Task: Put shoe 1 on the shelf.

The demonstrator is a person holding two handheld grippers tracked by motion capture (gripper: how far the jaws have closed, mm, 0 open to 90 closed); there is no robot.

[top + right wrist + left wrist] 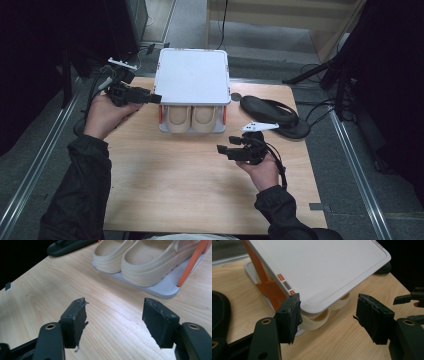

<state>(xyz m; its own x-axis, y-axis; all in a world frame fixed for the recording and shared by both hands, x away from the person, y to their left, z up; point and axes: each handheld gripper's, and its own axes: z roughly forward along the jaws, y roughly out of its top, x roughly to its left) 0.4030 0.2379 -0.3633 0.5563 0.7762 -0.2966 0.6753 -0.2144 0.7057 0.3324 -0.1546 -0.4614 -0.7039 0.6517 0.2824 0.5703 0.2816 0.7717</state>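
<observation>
Both black two-jaw grippers stand wide open and empty over a pale wooden table [165, 185]. The left gripper [154, 98] hovers at the left front corner of a white two-tier plastic shoe rack with orange side braces [193, 75]. Its pads [291, 315] frame that corner without pressing on it. The right gripper [223, 150] hangs clear of the rack, just in front of its right side, with bare wood between its fingertips [159, 319].

A pair of beige foam clogs [191, 119] sits side by side on the rack's lower shelf, under the flat top panel, with rounded ends facing the person. That placement looks finished, and neither gripper holds anything.

A pair of black rubber sandals [272, 114] lies on the table right of the rack, well apart from either gripper. If the job is to fill the rack, this pair appears to be what remains, and the right gripper is the nearer one.
</observation>
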